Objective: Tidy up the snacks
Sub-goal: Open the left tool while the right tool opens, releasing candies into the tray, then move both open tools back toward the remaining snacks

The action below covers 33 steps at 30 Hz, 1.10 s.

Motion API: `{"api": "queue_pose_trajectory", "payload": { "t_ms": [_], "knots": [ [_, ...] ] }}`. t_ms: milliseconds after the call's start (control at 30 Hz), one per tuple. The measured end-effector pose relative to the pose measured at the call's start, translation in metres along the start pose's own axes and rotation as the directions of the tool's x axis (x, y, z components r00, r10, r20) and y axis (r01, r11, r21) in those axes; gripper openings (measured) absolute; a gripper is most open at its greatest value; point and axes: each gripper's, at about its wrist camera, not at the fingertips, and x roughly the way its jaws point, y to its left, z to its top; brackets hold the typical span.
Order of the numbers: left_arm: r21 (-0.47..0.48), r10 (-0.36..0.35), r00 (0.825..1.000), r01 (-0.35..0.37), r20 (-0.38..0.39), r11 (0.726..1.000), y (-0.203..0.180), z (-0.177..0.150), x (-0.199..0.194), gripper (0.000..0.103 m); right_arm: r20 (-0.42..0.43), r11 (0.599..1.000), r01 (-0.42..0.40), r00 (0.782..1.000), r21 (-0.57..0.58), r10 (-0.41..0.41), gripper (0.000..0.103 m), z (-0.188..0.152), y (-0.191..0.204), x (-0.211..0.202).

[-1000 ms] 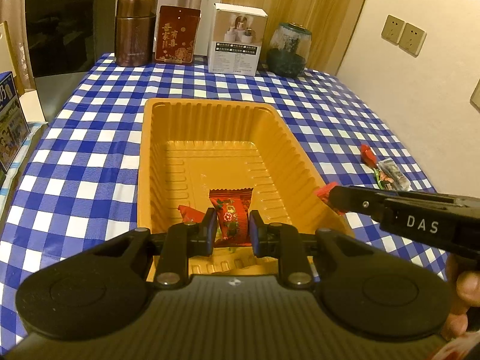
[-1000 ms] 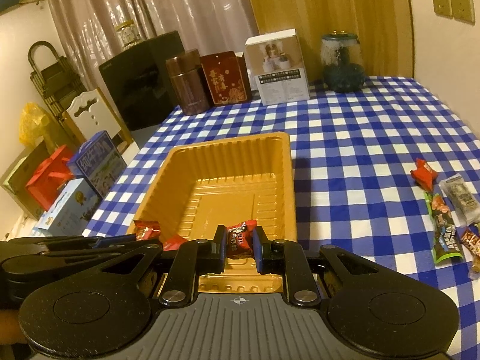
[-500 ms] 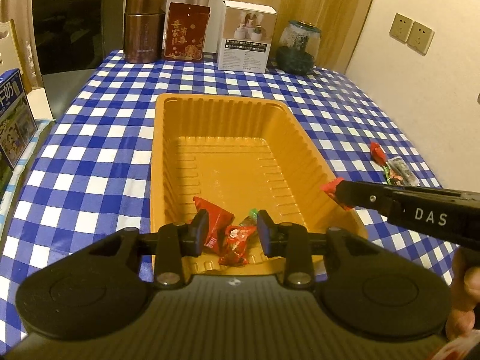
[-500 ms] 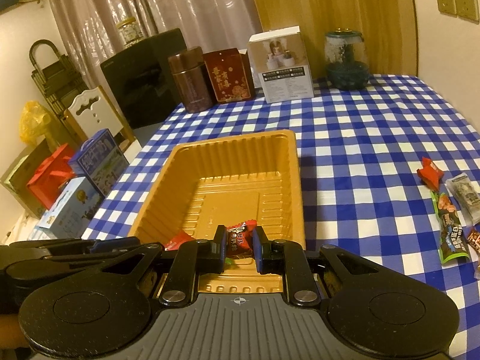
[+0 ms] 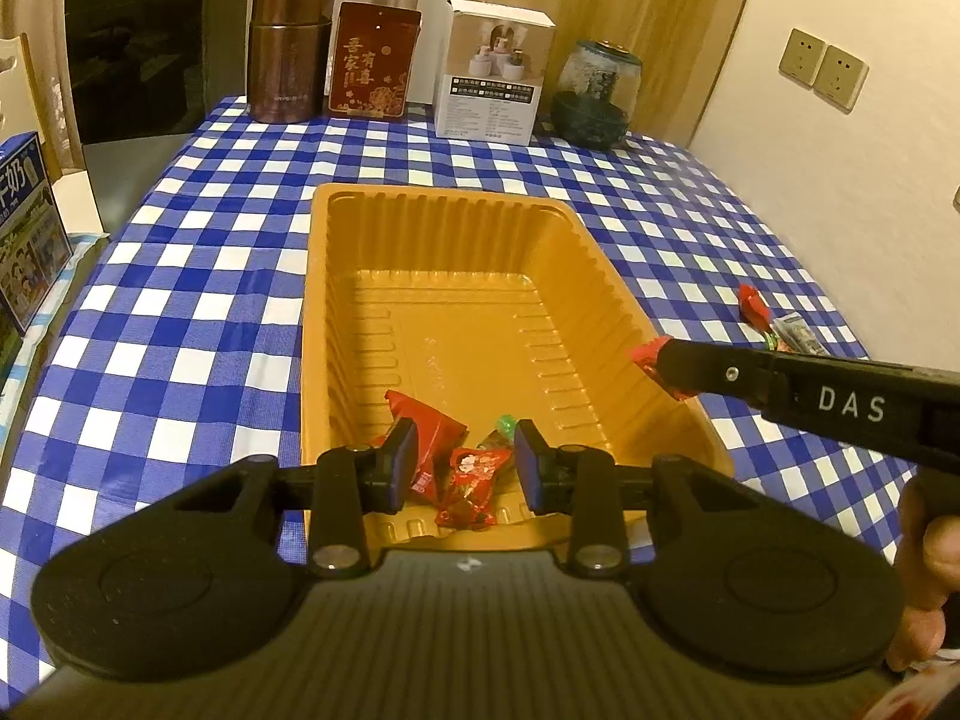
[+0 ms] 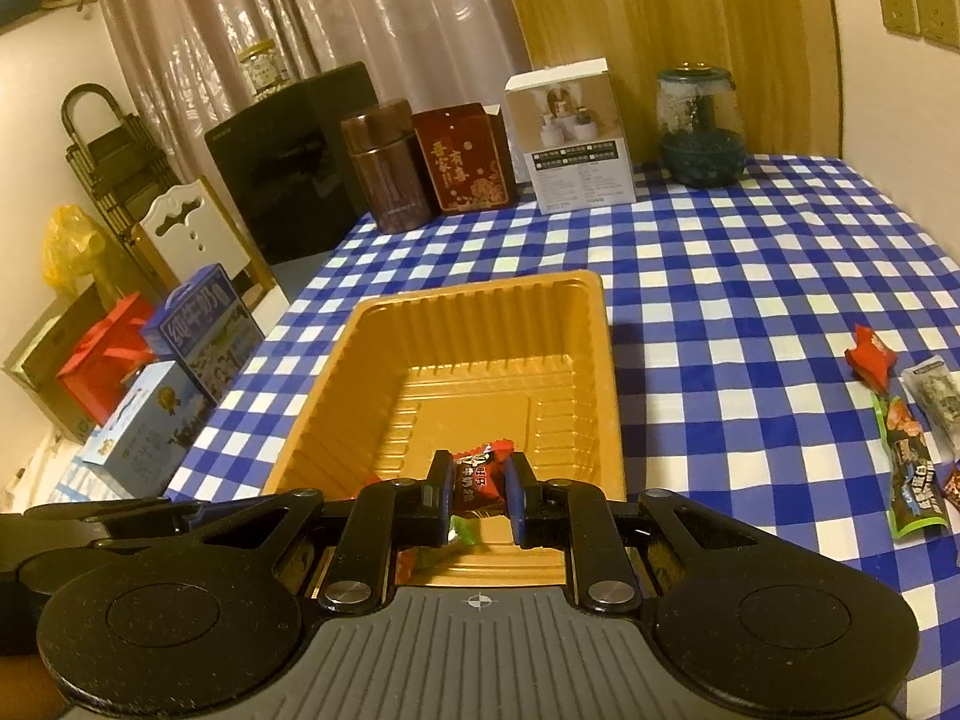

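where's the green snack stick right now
In the right wrist view the green snack stick lies on the checked tablecloth, right of the orange tray, just below a red candy and beside a grey packet.

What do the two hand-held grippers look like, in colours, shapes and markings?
Both are black plastic. The left gripper has a ribbed grey body with a small crosshair mark, two round black discs at its sides, silver screws on the linkage arms, and blue pads inside its jaws. The right gripper looks the same; seen from the side, it carries white letters "DAS". No cables or sleeves show.
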Motion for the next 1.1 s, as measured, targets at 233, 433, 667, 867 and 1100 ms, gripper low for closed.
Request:
{"api": "queue_pose_trajectory", "payload": {
  "t_ms": [233,433,667,867,1100],
  "knots": [
    [-0.011,0.005,1.0,-0.005,0.001,1.0,0.004,0.0,0.001,0.035,0.015,0.999,-0.037,0.999,-0.008,0.037,0.039,0.001,0.002,0.005],
    [-0.019,0.012,1.0,-0.012,-0.001,1.0,0.008,-0.001,0.001,0.036,0.047,0.999,-0.024,0.999,0.033,0.022,0.063,0.001,-0.008,-0.003],
    [-0.018,0.011,1.0,-0.011,0.006,1.0,0.005,-0.002,-0.006,0.039,0.05,0.998,0.018,0.999,0.062,-0.021,0.063,-0.002,-0.018,-0.017],
    [-0.008,0.004,1.0,-0.004,0.017,1.0,-0.002,-0.003,-0.014,0.042,0.052,0.994,0.054,0.997,0.091,-0.059,0.063,-0.012,-0.027,-0.036],
    [0.009,-0.015,0.999,0.015,0.028,1.0,-0.016,-0.005,-0.024,0.043,0.071,0.988,0.092,0.992,0.123,-0.102,0.063,-0.023,-0.038,-0.063]
  ]
}}
